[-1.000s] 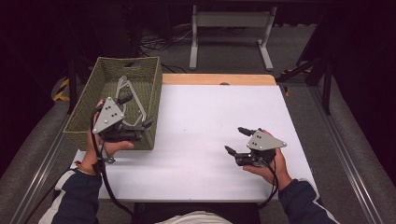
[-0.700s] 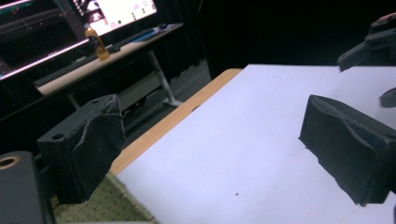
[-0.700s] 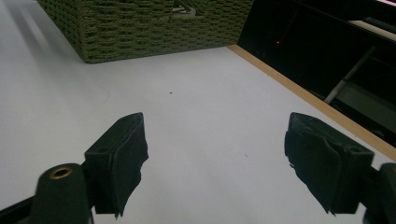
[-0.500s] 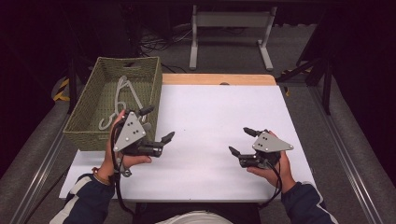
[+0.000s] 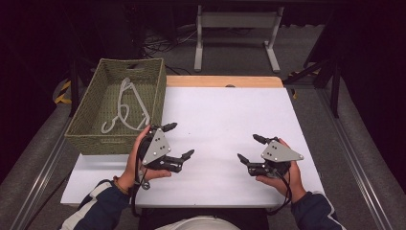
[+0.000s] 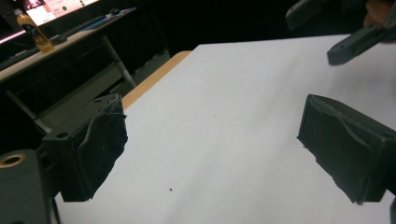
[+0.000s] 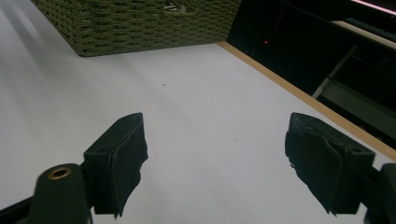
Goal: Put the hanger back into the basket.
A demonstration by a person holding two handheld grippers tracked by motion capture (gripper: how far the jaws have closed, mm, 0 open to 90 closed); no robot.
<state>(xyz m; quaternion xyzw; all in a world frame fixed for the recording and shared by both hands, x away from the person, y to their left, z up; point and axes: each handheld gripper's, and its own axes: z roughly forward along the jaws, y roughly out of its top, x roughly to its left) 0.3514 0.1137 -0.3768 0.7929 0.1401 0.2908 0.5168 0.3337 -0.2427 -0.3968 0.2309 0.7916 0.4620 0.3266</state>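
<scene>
A woven green basket [image 5: 88, 125] stands at the table's left, and a white cord [image 5: 125, 106] lies coiled inside it. My left gripper [image 5: 180, 140] hovers over the white table top just right of the basket's near corner, open, jaws pointing right with nothing between them. Open too, my right gripper [image 5: 250, 148] is held at the near right, jaws pointing left and empty. In the left gripper view the jaws [image 6: 212, 156] stand wide apart over bare white surface, with the other gripper [image 6: 355, 39] at the top right. The right gripper view has its jaws [image 7: 215, 163] spread, facing the basket [image 7: 140, 23].
The white table top [image 5: 225, 120] has a wooden strip [image 5: 222, 81] along its far edge. Behind it stands a grey metal frame [image 5: 237, 28] on a dark floor. A desk with an orange bottle [image 6: 35, 35] sits far off in the left gripper view.
My left gripper has come away from the basket, moving right and toward the near side, and now points right over the white surface. The right gripper has shifted slightly.
</scene>
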